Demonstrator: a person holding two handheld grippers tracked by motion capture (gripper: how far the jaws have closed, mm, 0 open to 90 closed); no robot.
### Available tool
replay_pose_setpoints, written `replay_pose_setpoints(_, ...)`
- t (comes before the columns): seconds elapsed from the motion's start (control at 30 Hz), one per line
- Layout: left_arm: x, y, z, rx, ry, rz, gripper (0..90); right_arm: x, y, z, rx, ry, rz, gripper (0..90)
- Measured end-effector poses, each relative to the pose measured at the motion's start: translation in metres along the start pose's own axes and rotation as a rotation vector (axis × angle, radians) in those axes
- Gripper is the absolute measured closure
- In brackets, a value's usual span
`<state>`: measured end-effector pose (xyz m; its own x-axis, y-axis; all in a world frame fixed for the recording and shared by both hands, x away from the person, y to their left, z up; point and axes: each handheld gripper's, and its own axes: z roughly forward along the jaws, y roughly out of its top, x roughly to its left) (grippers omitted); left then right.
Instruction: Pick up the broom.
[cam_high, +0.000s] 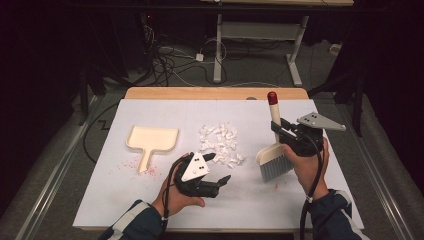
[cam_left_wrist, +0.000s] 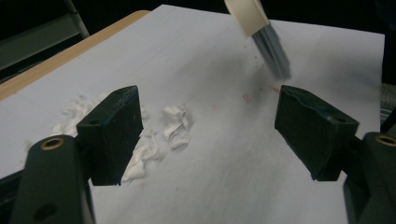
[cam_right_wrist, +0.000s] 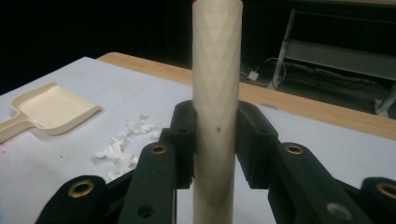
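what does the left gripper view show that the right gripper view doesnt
Left gripper view: the brush's grey bristles above the white sheet, seen between the left gripper's open, empty jaws.

Right gripper view: the right gripper clamped on the brush's cream handle, and the cream dustpan lying flat.

Both: the white paper scraps on the sheet and the wooden table edge.

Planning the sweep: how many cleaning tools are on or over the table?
2: the brush, clamped by its handle in the right gripper right of the paper scraps; the dustpan lies left of them.
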<state>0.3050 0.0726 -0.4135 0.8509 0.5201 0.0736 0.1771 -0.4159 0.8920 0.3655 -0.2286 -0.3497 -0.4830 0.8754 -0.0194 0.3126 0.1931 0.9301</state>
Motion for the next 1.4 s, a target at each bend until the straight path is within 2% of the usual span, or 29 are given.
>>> replay_pose_setpoints(0.03, -0.002, 0.002, 0.003, -0.007, -0.008, -0.002, 23.2, 0.0, 0.0, 0.0, 0.0, 0.0, 0.0, 70.7)
replay_pose_setpoints(0.13, -0.005, 0.009, 0.011, -0.02, -0.034, -0.016, 24.0, 0.015, 0.0, -0.001, -0.021, 0.023, -0.008, 70.7)
replay_pose_setpoints(0.37, -0.009, 0.02, 0.027, -0.05, -0.073, -0.08, 30.9, 0.044, 0.0, -0.004, -0.041, 0.075, -0.05, 70.7)
replay_pose_setpoints(0.43, -0.011, 0.02, 0.031, -0.053, -0.067, -0.078, 34.0, 0.053, -0.001, -0.005, -0.046, 0.089, -0.062, 70.7)
replay_pose_setpoints(0.47, -0.01, 0.02, 0.033, -0.051, -0.068, -0.08, 34.7, 0.053, -0.001, -0.005, -0.046, 0.089, -0.062, 70.7)
replay_pose_setpoints(0.5, -0.009, 0.019, 0.037, -0.047, -0.086, -0.091, 36.7, 0.061, -0.001, -0.006, -0.052, 0.103, -0.077, 70.6)
replay_pose_setpoints(0.53, -0.01, 0.018, 0.038, -0.042, -0.078, -0.087, 37.9, 0.065, -0.001, -0.007, -0.055, 0.105, -0.08, 70.7)
replay_pose_setpoints(0.63, -0.01, 0.018, 0.038, -0.046, -0.09, -0.087, 42.6, 0.075, -0.001, -0.01, -0.07, 0.12, -0.103, 70.6)
replay_pose_setpoints(0.77, -0.008, 0.017, 0.036, -0.051, -0.099, -0.078, 45.3, 0.086, -0.003, -0.013, -0.088, 0.15, -0.106, 70.6)
replay_pose_setpoints(0.87, -0.006, 0.016, 0.036, -0.053, -0.112, -0.09, 48.7, 0.092, -0.003, -0.018, -0.109, 0.171, -0.102, 70.6)
replay_pose_setpoints(0.97, -0.004, 0.016, 0.033, -0.057, -0.121, -0.074, 59.1, 0.096, -0.002, -0.022, -0.121, 0.178, -0.114, 70.5)
replay_pose_setpoints(1.1, -0.001, 0.017, 0.027, -0.046, -0.12, -0.043, 62.7, 0.096, 0.0, -0.025, -0.12, 0.191, -0.126, 70.4)
replay_pose_setpoints(1.2, 0.002, 0.017, 0.023, -0.035, -0.12, -0.039, 64.2, 0.094, 0.0, -0.027, -0.117, 0.216, -0.121, 70.2)
replay_pose_setpoints(1.27, 0.006, 0.016, 0.02, -0.034, -0.144, -0.041, 65.0, 0.092, 0.001, -0.027, -0.112, 0.238, -0.14, 69.9)
replay_pose_setpoints(1.37, 0.008, 0.015, 0.018, -0.023, -0.157, -0.037, 65.7, 0.089, 0.002, -0.029, -0.099, 0.284, -0.17, 68.5)
replay_pose_setpoints(1.4, 0.01, 0.015, 0.014, -0.01, -0.166, -0.021, 65.8, 0.087, 0.003, -0.029, -0.089, 0.304, -0.185, 67.7)
